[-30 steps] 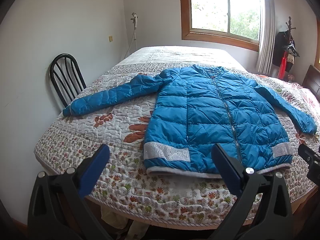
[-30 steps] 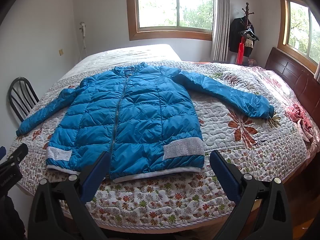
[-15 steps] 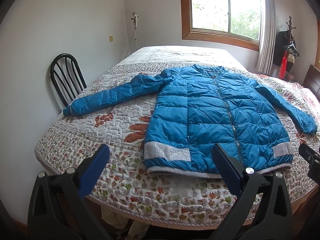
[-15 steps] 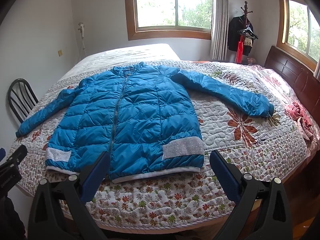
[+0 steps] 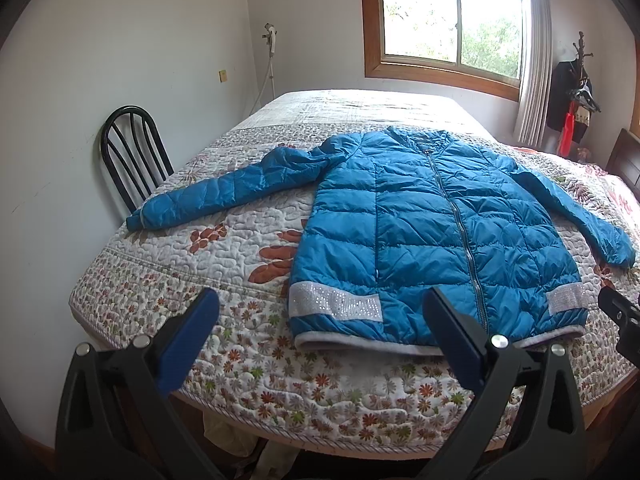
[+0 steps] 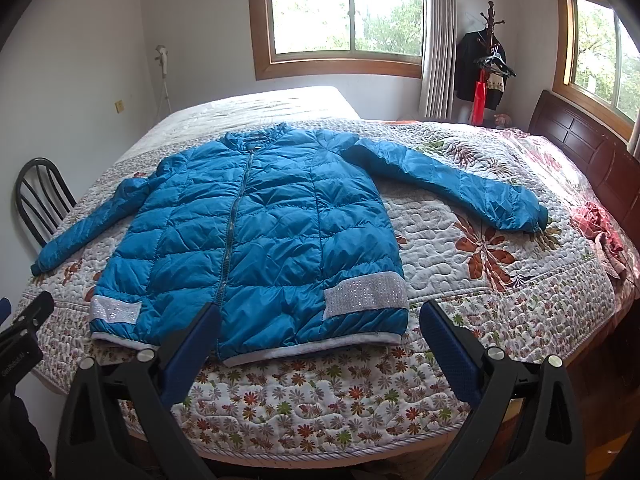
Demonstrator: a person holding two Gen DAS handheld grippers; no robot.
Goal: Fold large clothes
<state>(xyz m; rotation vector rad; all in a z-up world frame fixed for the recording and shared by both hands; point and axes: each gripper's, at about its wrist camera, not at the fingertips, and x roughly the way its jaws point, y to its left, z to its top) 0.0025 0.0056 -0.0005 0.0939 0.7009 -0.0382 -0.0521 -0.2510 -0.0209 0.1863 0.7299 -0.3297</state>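
Observation:
A blue quilted jacket (image 5: 432, 232) lies flat and zipped on the bed, front up, both sleeves spread out, hem toward me; it also shows in the right wrist view (image 6: 256, 236). Silver bands sit near the hem corners. My left gripper (image 5: 320, 320) is open and empty, held above the bed's near edge in front of the jacket's left hem corner. My right gripper (image 6: 320, 328) is open and empty, in front of the right part of the hem. Neither touches the jacket.
The bed has a floral quilt (image 5: 168, 280). A black chair (image 5: 132, 156) stands at the bed's left side against the wall. A dark headboard (image 6: 580, 148) and a pink cloth (image 6: 600, 224) are at the right. A coat rack (image 6: 488, 52) stands by the window.
Both grippers have drifted very slightly; the right view has edged a little closer. The jacket has not moved.

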